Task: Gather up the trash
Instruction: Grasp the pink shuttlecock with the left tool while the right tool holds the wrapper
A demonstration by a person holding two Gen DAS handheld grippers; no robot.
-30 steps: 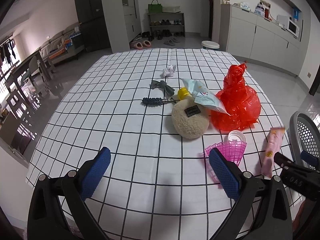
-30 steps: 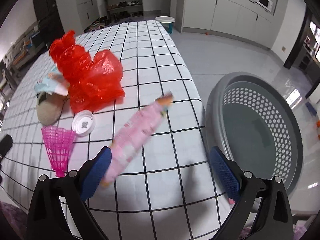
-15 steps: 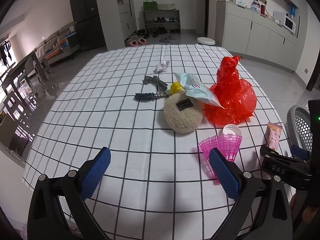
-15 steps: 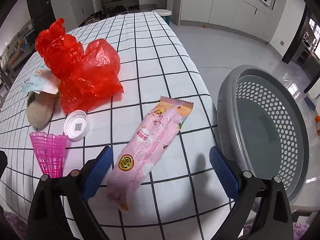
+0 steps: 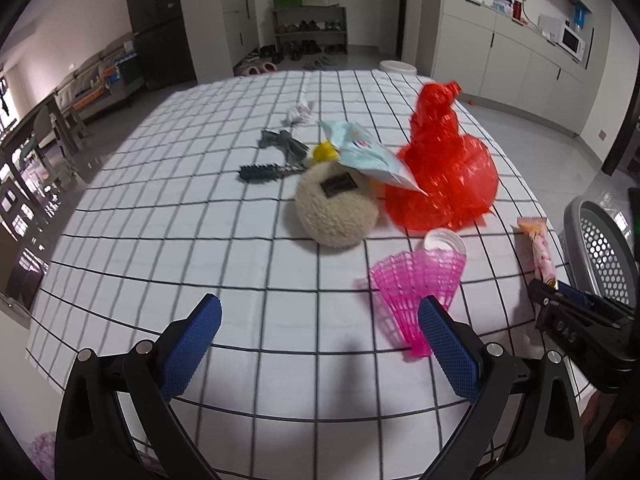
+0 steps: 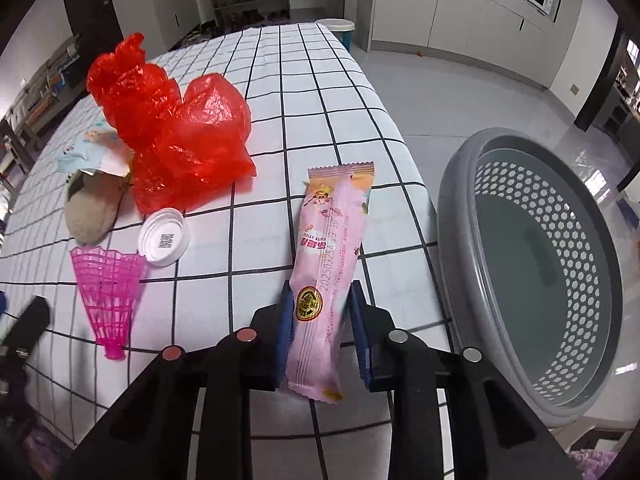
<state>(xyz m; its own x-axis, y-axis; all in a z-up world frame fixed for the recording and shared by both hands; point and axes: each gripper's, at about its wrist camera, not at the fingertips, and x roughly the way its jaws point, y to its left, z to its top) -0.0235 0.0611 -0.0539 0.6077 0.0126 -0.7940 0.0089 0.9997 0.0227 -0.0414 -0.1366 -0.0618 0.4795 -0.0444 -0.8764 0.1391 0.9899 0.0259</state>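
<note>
A long pink snack wrapper (image 6: 332, 232) lies on the checked tablecloth near its right edge. My right gripper (image 6: 320, 300) has its jaws closing on the wrapper's near end, with both blue pads against its sides. From the left wrist view the same wrapper (image 5: 540, 252) runs up from the right gripper's tip (image 5: 538, 292). My left gripper (image 5: 318, 312) hovers open over the cloth with nothing between its fingers. Its right finger is beside a pink shuttlecock (image 5: 416, 284). A crumpled red plastic bag (image 5: 440, 176), a white lid (image 5: 444, 240) and a pale blue wrapper (image 5: 368, 152) lie further in.
A grey perforated basket (image 6: 452, 200) stands just off the table's right edge. A beige plush item (image 5: 336, 208), a dark brush (image 5: 262, 172), a grey bow (image 5: 280, 142) and a crumpled paper (image 5: 298, 112) lie mid-table. Bare cloth spreads to the left.
The right jaws have come together from wide open onto the pink wrapper, which now lies lengthwise between them. The left gripper has sunk closer to the table by the shuttlecock.
</note>
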